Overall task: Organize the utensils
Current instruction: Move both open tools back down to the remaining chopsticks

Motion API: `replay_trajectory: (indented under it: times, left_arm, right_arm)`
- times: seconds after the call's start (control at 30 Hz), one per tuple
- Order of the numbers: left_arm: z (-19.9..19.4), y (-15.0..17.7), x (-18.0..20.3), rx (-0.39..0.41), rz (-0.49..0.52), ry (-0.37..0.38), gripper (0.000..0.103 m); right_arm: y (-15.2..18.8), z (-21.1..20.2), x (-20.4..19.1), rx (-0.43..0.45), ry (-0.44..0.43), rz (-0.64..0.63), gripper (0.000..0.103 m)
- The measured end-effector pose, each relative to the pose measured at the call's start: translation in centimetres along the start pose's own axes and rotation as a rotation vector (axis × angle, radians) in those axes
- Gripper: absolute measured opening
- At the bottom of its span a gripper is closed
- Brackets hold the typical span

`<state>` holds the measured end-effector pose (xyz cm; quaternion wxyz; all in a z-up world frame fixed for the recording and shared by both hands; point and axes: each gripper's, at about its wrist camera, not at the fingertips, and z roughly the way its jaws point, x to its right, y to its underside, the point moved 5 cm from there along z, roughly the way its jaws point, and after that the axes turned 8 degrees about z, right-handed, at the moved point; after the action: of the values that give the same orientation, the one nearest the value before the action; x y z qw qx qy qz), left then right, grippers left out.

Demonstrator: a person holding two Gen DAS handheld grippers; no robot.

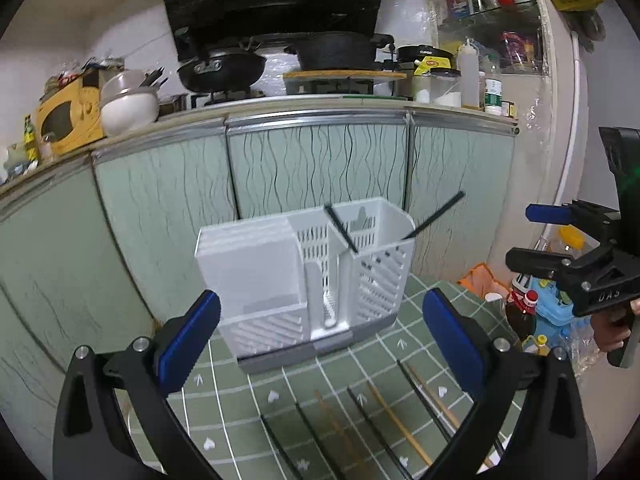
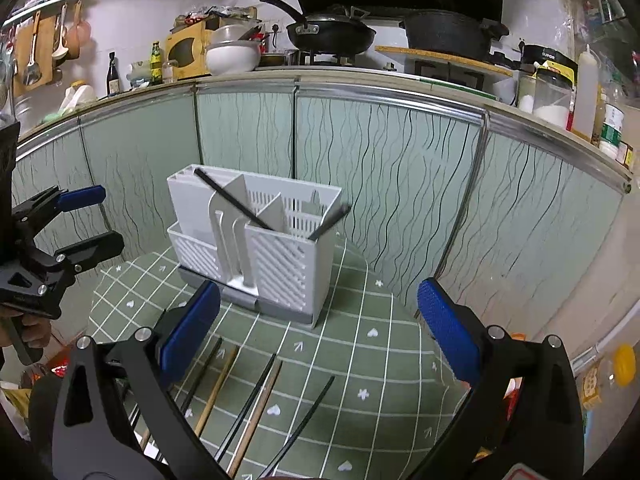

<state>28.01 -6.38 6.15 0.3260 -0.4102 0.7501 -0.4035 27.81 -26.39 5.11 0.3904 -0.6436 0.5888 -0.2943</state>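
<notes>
A white slotted utensil holder [image 1: 304, 276] [image 2: 256, 240] stands on the green checked table [image 1: 360, 368] [image 2: 360, 344]. Two black chopsticks [image 1: 434, 216] [image 2: 232, 200] lean in its compartments, tips sticking out. Several black and wooden chopsticks [image 1: 384, 424] [image 2: 256, 400] lie side by side on the cloth near me. My left gripper [image 1: 320, 332] is open and empty, just in front of the holder. My right gripper [image 2: 316, 328] is open and empty, above the loose chopsticks. Each gripper shows in the other's view [image 1: 536, 236] [image 2: 92, 216].
Pale green cabinet doors [image 1: 312, 160] [image 2: 384, 160] rise right behind the table. The counter above holds a wok [image 2: 332, 34], a pot, a white bowl [image 1: 128, 108] and bottles. Bottles and bags [image 1: 528, 312] sit on the floor beside the table.
</notes>
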Motion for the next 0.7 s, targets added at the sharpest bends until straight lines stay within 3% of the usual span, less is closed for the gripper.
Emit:
replay_trajectory:
  times: [0.7]
  left_arm:
    - [-2.1,9.7,-1.0,-0.079,-0.088,-0.038,0.099]
  right_arm:
    - [7.4,-1.3,-0.5,-0.048,-0.018,-0.005,0.095]
